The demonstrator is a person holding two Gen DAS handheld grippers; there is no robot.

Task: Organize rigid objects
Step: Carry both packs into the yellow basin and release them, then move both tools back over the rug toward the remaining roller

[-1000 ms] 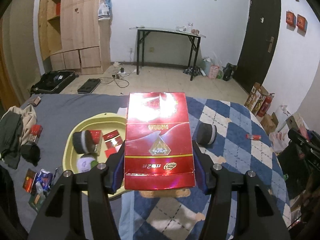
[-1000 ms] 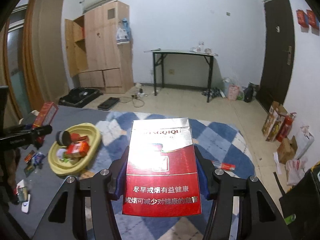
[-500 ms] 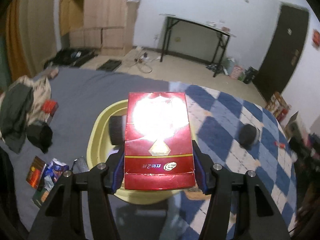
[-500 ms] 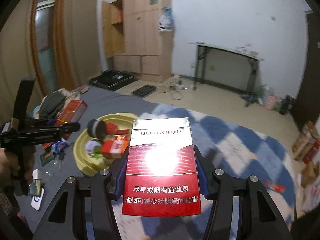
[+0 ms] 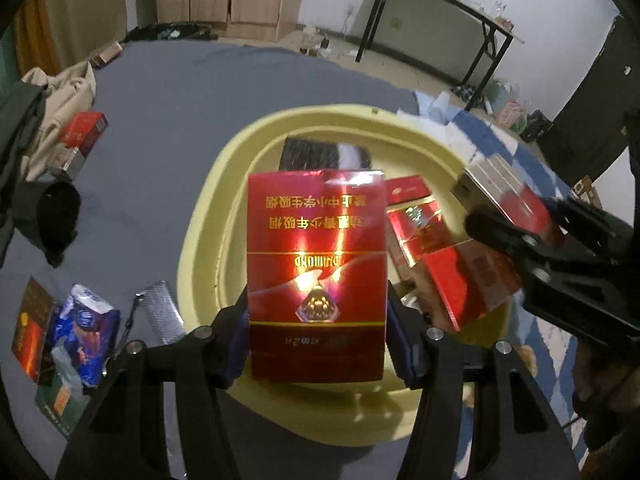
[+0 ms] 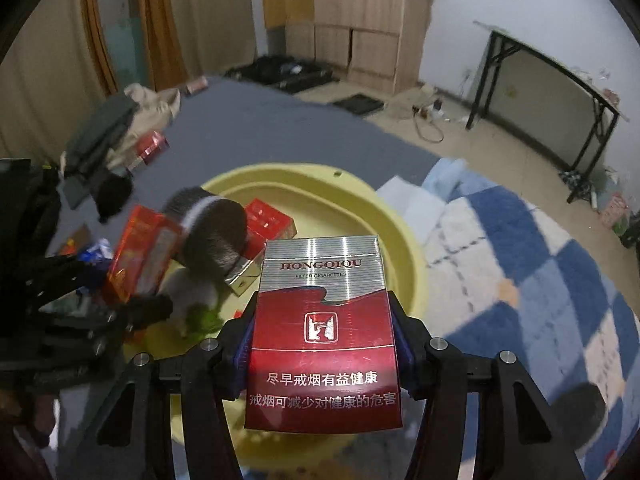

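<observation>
My left gripper (image 5: 318, 340) is shut on a red Diamond cigarette carton (image 5: 316, 272) and holds it over the yellow basin (image 5: 208, 216). My right gripper (image 6: 322, 354) is shut on a red and silver Hongqiqu cigarette carton (image 6: 322, 340) over the basin's near right rim (image 6: 400, 240). That carton also shows at the right of the left wrist view (image 5: 508, 196). The left carton shows at the left of the right wrist view (image 6: 140, 256). The basin holds a dark roll (image 6: 212, 236) and small red packs (image 5: 416, 216).
Clothes (image 5: 48, 92), a red box (image 5: 84, 132), and snack packets (image 5: 84, 328) lie on the grey sheet left of the basin. A blue checked blanket (image 6: 520, 264) lies to the right with a dark roll (image 6: 576, 416) on it. A black table (image 6: 552, 80) stands beyond.
Both grippers have come in low over the yellow basin with their cartons. The basin now fills the middle of both views and each gripper shows in the other's view.
</observation>
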